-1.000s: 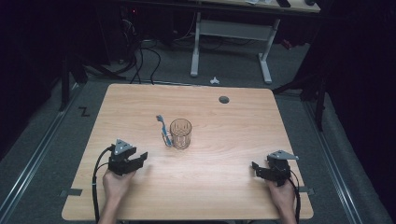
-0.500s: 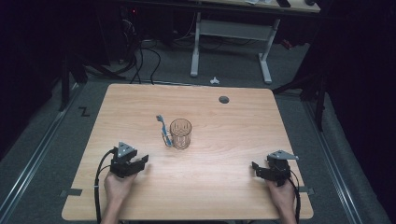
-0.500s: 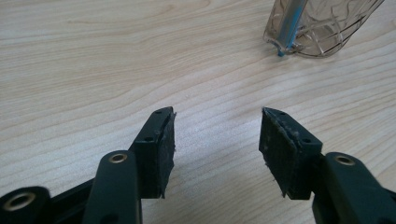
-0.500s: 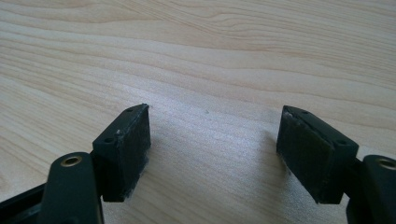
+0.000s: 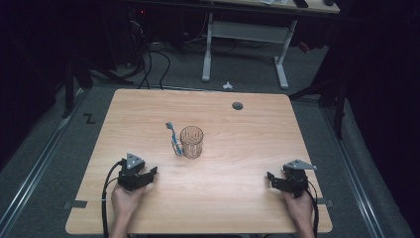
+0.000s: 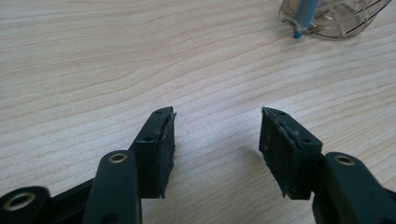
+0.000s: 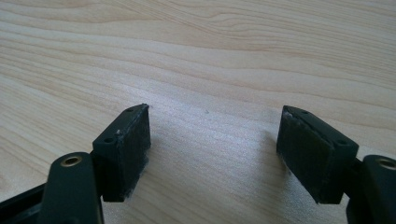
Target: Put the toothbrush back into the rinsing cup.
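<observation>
A clear ribbed glass [image 5: 191, 142] stands upright near the middle of the wooden table [image 5: 237, 148]. A blue and white toothbrush [image 5: 174, 138] lies flat just left of it. My left gripper [image 5: 150, 173] rests low at the front left, open and empty, pointing toward the glass. In the left gripper view the jaws [image 6: 217, 112] are spread over bare wood, with the glass base [image 6: 334, 18] and the toothbrush end [image 6: 299, 21] at the top right. My right gripper [image 5: 272, 178] sits at the front right, open with nothing between its pads [image 7: 215, 108].
A dark round cable hole [image 5: 237, 105] sits in the table's far side. Beyond the far edge stand a white desk frame [image 5: 243, 49] and loose cables [image 5: 148, 59] on the grey floor. A cable trails from each gripper off the near edge.
My left gripper has shifted slightly toward the near edge. The right gripper, the glass and the toothbrush have stayed where they were.
</observation>
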A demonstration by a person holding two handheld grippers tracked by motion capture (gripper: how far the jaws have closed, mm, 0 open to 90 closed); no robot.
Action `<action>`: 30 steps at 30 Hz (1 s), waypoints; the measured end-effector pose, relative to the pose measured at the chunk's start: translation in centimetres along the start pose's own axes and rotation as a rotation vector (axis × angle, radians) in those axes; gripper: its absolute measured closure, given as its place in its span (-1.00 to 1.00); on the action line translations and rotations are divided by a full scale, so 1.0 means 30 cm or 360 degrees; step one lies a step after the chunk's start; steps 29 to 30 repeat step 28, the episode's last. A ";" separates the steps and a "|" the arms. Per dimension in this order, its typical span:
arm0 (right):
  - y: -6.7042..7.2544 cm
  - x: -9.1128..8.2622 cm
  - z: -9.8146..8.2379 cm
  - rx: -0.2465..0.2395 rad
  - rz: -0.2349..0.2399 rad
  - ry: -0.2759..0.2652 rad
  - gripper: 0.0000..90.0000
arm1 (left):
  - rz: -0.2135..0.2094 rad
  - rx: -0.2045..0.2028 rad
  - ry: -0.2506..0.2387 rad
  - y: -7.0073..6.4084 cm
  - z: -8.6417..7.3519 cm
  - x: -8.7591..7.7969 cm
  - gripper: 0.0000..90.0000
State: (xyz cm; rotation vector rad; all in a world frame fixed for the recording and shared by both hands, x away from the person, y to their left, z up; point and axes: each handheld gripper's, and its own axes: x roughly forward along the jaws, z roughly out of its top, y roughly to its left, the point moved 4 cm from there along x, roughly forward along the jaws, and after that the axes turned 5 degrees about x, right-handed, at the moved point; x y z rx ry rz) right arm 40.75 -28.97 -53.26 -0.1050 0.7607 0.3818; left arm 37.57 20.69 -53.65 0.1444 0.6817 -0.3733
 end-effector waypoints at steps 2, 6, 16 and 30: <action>0.000 0.000 0.000 -0.0002 0.0000 0.0000 -0.42 | 0.0007 -0.0004 0.0000 0.000 0.000 0.000 0.02; 0.000 0.000 0.000 -0.0002 0.0000 -0.0001 -0.42 | 0.0077 0.0058 0.0024 -0.012 -0.001 0.001 -0.02; 0.000 0.000 0.000 -0.0002 0.0001 -0.0001 -0.42 | 0.0085 0.0022 0.0036 -0.013 -0.004 0.001 -0.21; 0.000 0.000 0.000 -0.0006 0.0002 0.0000 -0.42 | 0.0114 -0.0005 0.0048 -0.009 -0.005 0.002 -0.32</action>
